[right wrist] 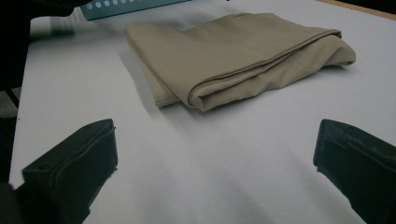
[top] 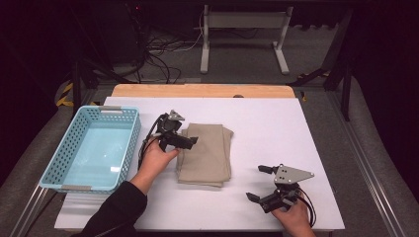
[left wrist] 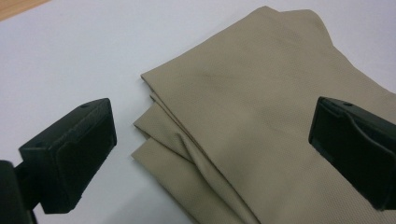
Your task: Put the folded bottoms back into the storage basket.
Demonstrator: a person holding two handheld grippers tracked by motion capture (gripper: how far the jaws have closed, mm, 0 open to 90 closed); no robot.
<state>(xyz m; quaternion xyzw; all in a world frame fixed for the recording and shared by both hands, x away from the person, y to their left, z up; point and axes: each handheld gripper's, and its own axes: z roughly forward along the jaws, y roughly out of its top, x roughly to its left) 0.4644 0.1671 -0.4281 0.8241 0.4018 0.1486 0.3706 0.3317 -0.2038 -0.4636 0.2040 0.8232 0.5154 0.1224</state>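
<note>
A folded tan cloth lies flat near the middle of the white table, its layered edges showing (several folds stacked) in the left gripper view. The left gripper sits at the cloth's left edge, jaws apart, one jaw over the fabric and one over bare table. The right gripper rests well apart on the table's near right, jaws wide apart, facing the cloth. A light blue basket stands at the table's left.

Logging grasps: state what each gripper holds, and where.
Nothing held. Left gripper open over the folded cloth; right gripper open above the table.
</note>
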